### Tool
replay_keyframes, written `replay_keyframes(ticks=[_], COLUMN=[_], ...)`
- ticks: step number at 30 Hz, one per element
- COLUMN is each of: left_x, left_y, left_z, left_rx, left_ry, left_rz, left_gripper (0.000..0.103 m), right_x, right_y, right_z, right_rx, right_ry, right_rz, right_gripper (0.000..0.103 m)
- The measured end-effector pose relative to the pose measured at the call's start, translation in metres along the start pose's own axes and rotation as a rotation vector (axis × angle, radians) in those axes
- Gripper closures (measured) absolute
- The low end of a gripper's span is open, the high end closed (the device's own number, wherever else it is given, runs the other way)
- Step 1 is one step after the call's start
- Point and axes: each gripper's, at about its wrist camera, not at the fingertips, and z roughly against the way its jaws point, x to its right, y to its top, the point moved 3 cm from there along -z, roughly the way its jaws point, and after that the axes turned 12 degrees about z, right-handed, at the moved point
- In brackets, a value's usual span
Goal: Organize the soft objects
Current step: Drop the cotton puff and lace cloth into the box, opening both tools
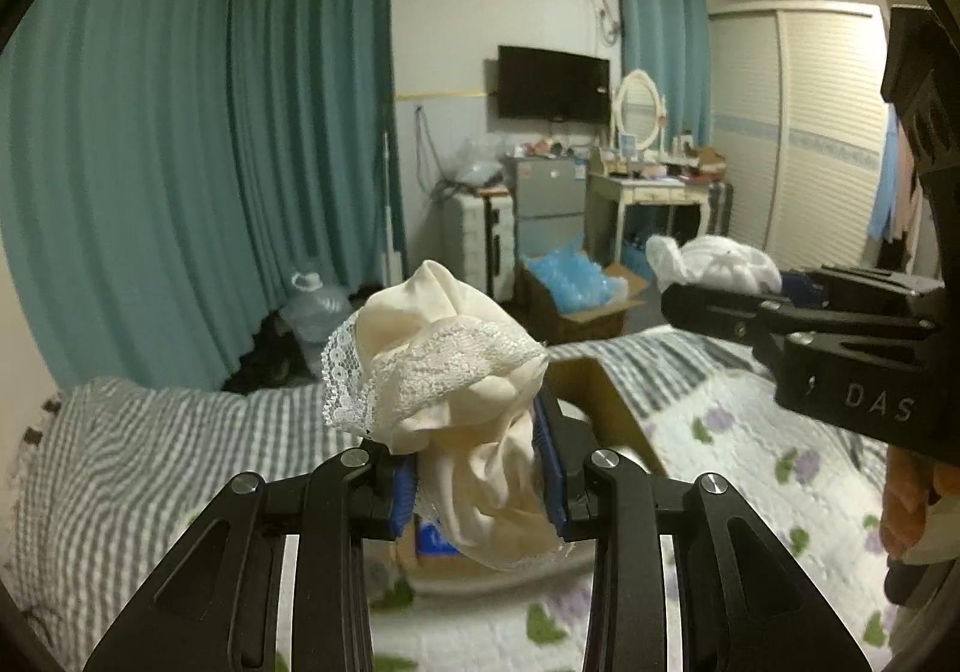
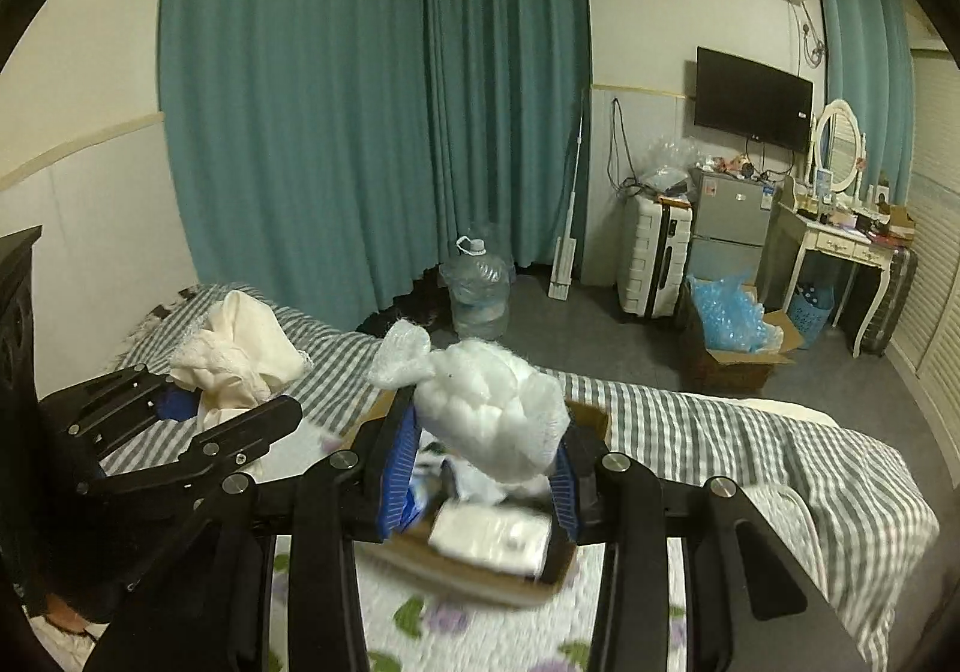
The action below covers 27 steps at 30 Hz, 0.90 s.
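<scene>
Beneath both raised tongs, on the bed (image 2: 720,420), sits the cardboard box (image 2: 480,570): left tongs (image 1: 480,468) clamp cream lace garment (image 1: 456,372), right tongs (image 2: 486,468) clamp white fluffy bundle (image 2: 486,402) directly above it.

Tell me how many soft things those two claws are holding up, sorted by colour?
Cream: 1, the lace-trimmed cloth in the left gripper.
White: 1, the fluffy bundle in the right gripper.
Total: 2, both held above the cardboard box on the bed.
</scene>
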Motion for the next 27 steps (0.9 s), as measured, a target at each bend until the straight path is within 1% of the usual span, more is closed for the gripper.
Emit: replay_keyframes(ticks=[2, 4, 8, 11, 13, 14, 15, 16, 17, 18, 19, 20, 21, 24, 27], left_x=[-0.003, -0.005, -0.008, -0.012, -0.016, -0.018, -0.018, -0.019, -0.017, -0.017, -0.017, -0.017, -0.017, -0.018, -0.014], left_y=[0.005, 0.004, -0.009, -0.023, -0.031, -0.034, -0.036, -0.042, -0.043, -0.047, -0.049, -0.050, -0.049, -0.043, -0.030], left_z=[-0.024, -0.048, -0.096, -0.127, -0.143, -0.151, -0.157, -0.164, -0.167, -0.168, -0.169, -0.168, -0.165, -0.152, -0.130], left_rx=[-0.003, -0.024, -0.055, -0.083, -0.097, -0.107, -0.118, -0.137, -0.147, -0.152, -0.156, -0.150, -0.140, -0.102, -0.079], left_ry=[0.004, -0.002, 0.003, 0.000, 0.009, 0.013, 0.014, 0.018, 0.023, 0.034, 0.056, 0.075, 0.082, 0.132, 0.159], left_rz=[0.006, 0.008, -0.033, -0.040, -0.040, -0.041, -0.044, -0.049, -0.056, -0.061, -0.066, -0.069, -0.062, -0.043, -0.042], left_gripper=[0.071, 0.071, 0.070, 0.070, 0.067, 0.067, 0.064, 0.058, 0.044, 0.035, 0.031, 0.025, 0.021, 0.020, 0.020], right_x=[0.011, 0.021, 0.030, 0.033, 0.035, 0.038, 0.040, 0.042, 0.046, 0.048, 0.050, 0.053, 0.055, 0.062, 0.063], right_y=[-0.002, -0.007, -0.023, -0.041, -0.056, -0.061, -0.065, -0.068, -0.070, -0.071, -0.071, -0.070, -0.068, -0.062, -0.047], right_z=[-0.031, -0.062, -0.115, -0.144, -0.154, -0.157, -0.158, -0.158, -0.159, -0.159, -0.158, -0.155, -0.151, -0.133, -0.099], right_rx=[-0.027, -0.061, -0.112, -0.139, -0.155, -0.157, -0.152, -0.144, -0.140, -0.140, -0.139, -0.138, -0.136, -0.124, -0.101], right_ry=[0.017, 0.046, 0.058, 0.074, 0.072, 0.062, 0.055, 0.048, 0.040, 0.037, 0.033, 0.022, 0.010, -0.018, -0.043], right_rz=[-0.029, -0.056, -0.048, -0.045, -0.037, -0.034, -0.037, -0.046, -0.058, -0.068, -0.073, -0.074, -0.075, -0.088, -0.086], right_gripper=[0.065, 0.065, 0.065, 0.062, 0.060, 0.058, 0.050, 0.036, 0.023, 0.021, 0.021, 0.021, 0.021, 0.020, 0.020])
